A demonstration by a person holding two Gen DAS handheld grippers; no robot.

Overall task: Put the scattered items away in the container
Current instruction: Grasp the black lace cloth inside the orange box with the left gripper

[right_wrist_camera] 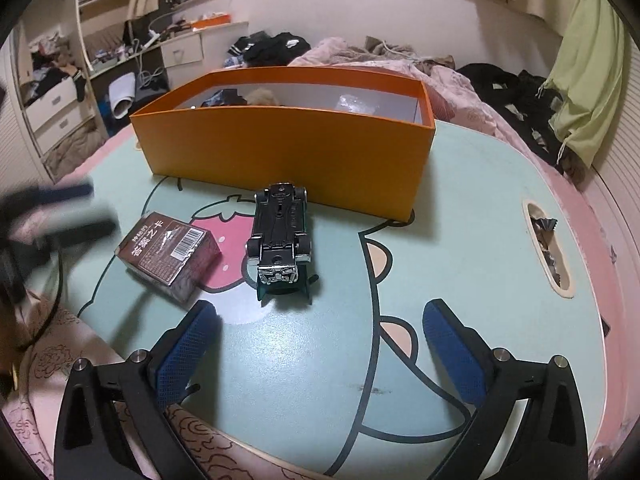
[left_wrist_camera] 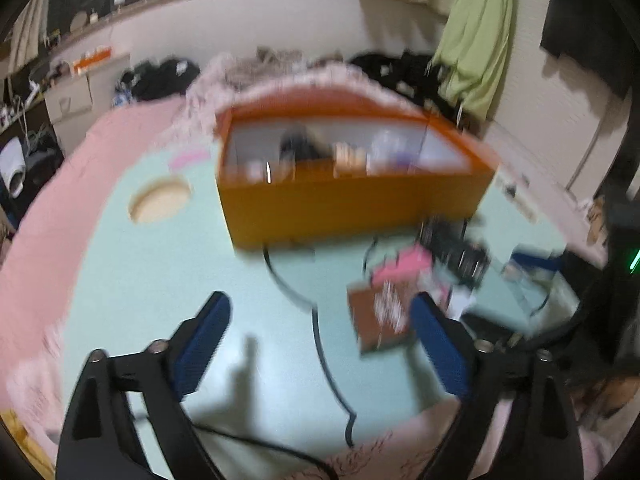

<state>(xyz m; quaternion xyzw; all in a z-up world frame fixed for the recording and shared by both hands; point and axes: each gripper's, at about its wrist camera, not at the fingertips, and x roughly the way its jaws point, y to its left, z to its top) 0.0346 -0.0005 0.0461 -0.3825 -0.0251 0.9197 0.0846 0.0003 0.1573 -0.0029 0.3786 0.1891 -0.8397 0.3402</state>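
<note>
**Both grippers empty over worktop**

Left gripper (left_wrist_camera: 320, 340) had its fingers apart, nothing between them. Right gripper (right_wrist_camera: 320, 344) stood wide, empty. Toy car (right_wrist_camera: 280, 236) lay upside down on the worktop (right_wrist_camera: 460, 248), just before the box (right_wrist_camera: 288, 152); card pack (right_wrist_camera: 168, 252) beside it.

Both your tools match: the left gripper (left_wrist_camera: 320, 320) and right gripper (right_wrist_camera: 320, 326) each show two matte black arms with triangular cut-outs, silver round screw heads near the knuckles, and jaws faced with blue, finely dimpled pads (right_wrist_camera: 184, 354).
</note>
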